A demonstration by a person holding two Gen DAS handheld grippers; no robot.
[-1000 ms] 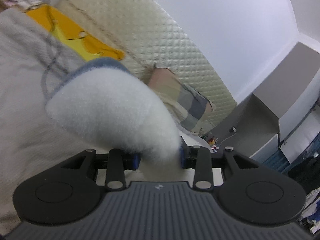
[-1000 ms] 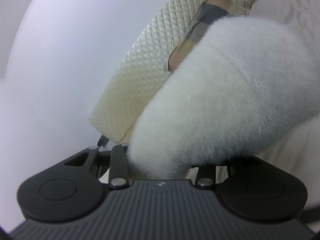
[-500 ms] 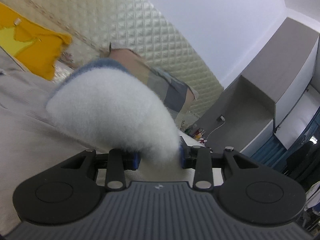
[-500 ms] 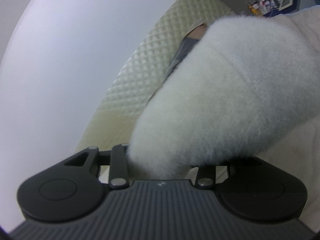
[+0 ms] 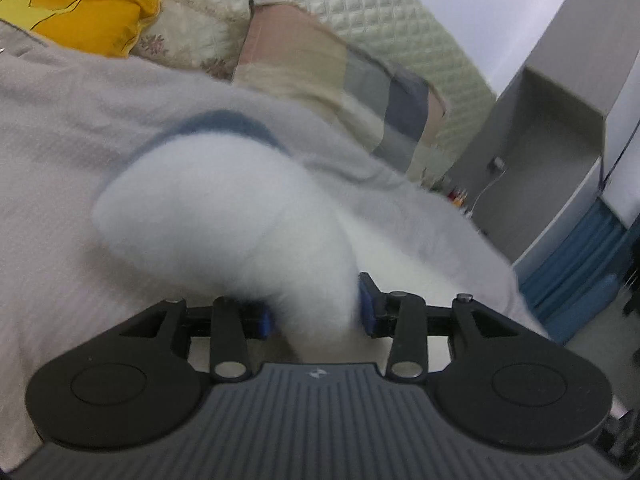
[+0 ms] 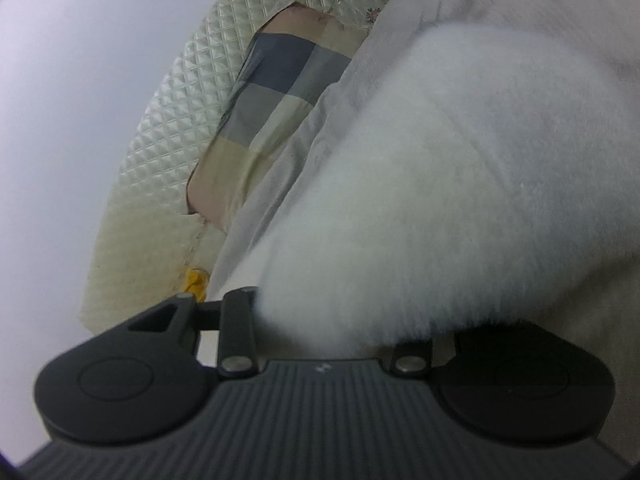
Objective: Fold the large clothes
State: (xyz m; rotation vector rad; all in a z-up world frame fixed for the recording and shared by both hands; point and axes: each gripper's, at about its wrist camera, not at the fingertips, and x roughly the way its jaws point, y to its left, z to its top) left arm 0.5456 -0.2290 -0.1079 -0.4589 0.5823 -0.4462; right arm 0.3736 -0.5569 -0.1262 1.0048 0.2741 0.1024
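Observation:
A thick white fleece fold [image 5: 224, 208] with a blue-grey edge [image 5: 224, 120] stands up from my left gripper [image 5: 316, 316]. Its blue pads [image 5: 366, 308] still touch the fleece on both sides while the jaws are opening. The fold hangs low over pale grey-beige cloth [image 5: 60, 140] spread on the bed. In the right wrist view the same white fleece [image 6: 460, 200] bulges out of my right gripper [image 6: 332, 332], which is shut on it. The fleece hides that gripper's pads.
At the head of the bed lie a yellow pillow [image 5: 80, 20] and a checked pillow [image 5: 360, 80] against a quilted headboard [image 5: 360, 0]. A grey cabinet [image 5: 560, 140] and blue fabric [image 5: 580, 272] stand to the right. The checked pillow [image 6: 280, 92] also shows left of the right gripper.
Both grippers have come down toward the bed with the fleece in them; more bedding and less wall show. The left pads stand slightly wider apart.

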